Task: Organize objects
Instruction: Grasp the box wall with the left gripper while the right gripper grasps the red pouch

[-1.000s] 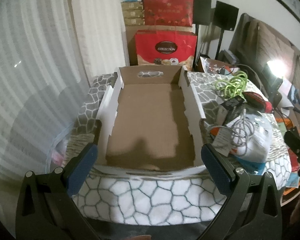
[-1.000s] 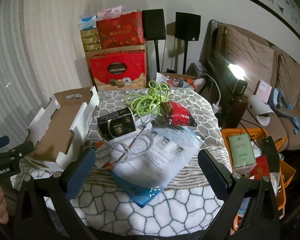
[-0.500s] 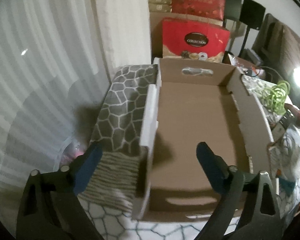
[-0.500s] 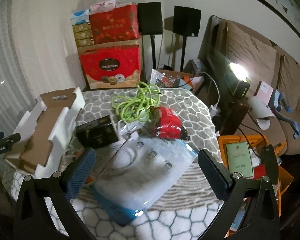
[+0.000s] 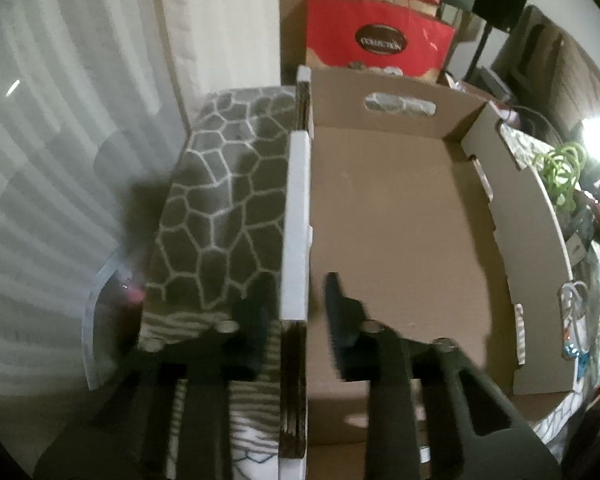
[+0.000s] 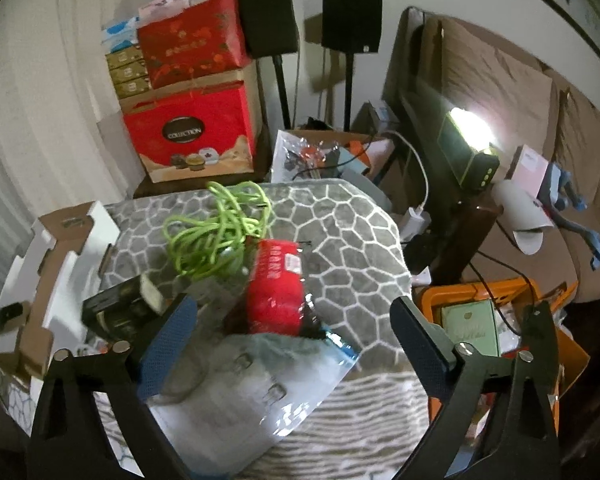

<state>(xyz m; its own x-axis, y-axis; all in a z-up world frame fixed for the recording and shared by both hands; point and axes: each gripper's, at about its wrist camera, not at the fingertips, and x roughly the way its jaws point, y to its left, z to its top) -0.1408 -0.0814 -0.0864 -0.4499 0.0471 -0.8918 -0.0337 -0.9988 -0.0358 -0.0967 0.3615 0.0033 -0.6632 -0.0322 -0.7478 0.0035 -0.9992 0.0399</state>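
Observation:
An empty cardboard tray box [image 5: 400, 216] lies on the patterned table. My left gripper [image 5: 294, 312] straddles the box's left wall [image 5: 296, 224], one finger outside and one inside, closed nearly onto it. In the right wrist view the box [image 6: 56, 276] sits at the left. My right gripper [image 6: 292, 328] is open and empty above a red object [image 6: 276, 292]. A green cable coil [image 6: 216, 228], a black box [image 6: 120, 312] and a clear plastic bag with papers [image 6: 236, 392] lie around it.
Red gift boxes [image 6: 192, 136] and speakers on stands [image 6: 350, 20] stand behind the table. A sofa with a lamp [image 6: 470, 132] is at the right. An orange bin [image 6: 496, 320] sits beside the table. A curtain [image 5: 60, 120] hangs at the left.
My left gripper moved forward to the box's left wall and narrowed around it. My right gripper moved forward over the red object and stayed open.

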